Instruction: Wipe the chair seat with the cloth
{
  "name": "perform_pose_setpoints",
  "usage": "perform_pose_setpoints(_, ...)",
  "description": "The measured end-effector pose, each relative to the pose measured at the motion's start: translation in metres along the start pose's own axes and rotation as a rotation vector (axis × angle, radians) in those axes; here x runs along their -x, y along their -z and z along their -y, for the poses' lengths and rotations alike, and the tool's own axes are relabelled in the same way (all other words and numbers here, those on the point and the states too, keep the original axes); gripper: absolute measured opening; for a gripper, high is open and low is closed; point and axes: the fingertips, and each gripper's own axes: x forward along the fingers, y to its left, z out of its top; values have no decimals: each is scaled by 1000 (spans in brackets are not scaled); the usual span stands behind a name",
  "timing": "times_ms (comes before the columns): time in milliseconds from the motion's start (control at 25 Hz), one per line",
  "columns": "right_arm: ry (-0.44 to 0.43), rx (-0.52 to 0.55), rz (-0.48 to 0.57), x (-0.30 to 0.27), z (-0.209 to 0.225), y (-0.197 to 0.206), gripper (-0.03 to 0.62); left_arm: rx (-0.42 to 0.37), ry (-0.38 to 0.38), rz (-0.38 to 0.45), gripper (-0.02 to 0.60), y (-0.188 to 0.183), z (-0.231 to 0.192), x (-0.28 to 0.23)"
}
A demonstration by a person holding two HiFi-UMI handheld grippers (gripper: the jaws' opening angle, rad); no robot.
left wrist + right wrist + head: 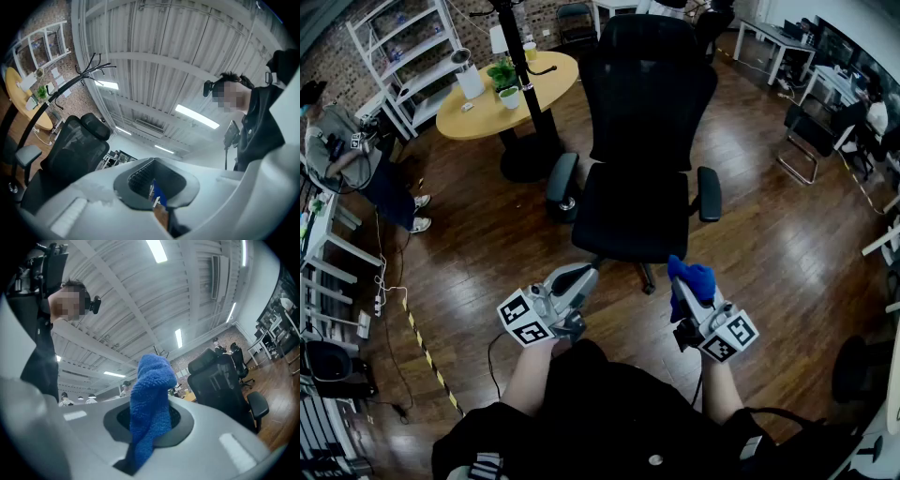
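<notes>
The right gripper (687, 298) is clenched on a blue fleecy cloth (151, 409), which bunches up out of its jaws and past their tips. Level with it, the left gripper (577, 278) has its jaws pressed together on nothing. The black office chair seat (630, 212) lies ahead of both grippers, apart from the cloth.
</notes>
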Motion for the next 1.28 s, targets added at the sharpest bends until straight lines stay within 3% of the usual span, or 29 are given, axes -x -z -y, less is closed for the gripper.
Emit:
perform_pose_setpoints(280, 16, -3, -18, -42, 55, 8, 37, 21, -6, 0, 0, 5, -63, -25)
perform_pose_setpoints(440, 42, 18, -60, -94, 102, 22, 37, 34, 2, 15, 0, 0, -139, -41)
perform_pose_setpoints(640, 146, 43, -152, -181, 188, 34, 37, 105, 17, 12, 0, -13, -258, -73)
perform_pose_setpoints(800, 212, 47, -247, -237, 241, 45, 37, 182, 31, -33, 0, -23, -311, -95)
perform_pose_setpoints(920, 261, 15, -300, -281, 292, 60, 37, 231, -5, -32, 0, -32, -349, -109)
perform_pose_setpoints(1080, 329, -36, -366, -330, 379, 113, 37, 294, -112, -19, 0, -25, -401, -117)
perform_pose_setpoints(1280, 362, -105, -476, -412, 483, 251, 37, 368, -226, 16, 0, 7, -471, -103)
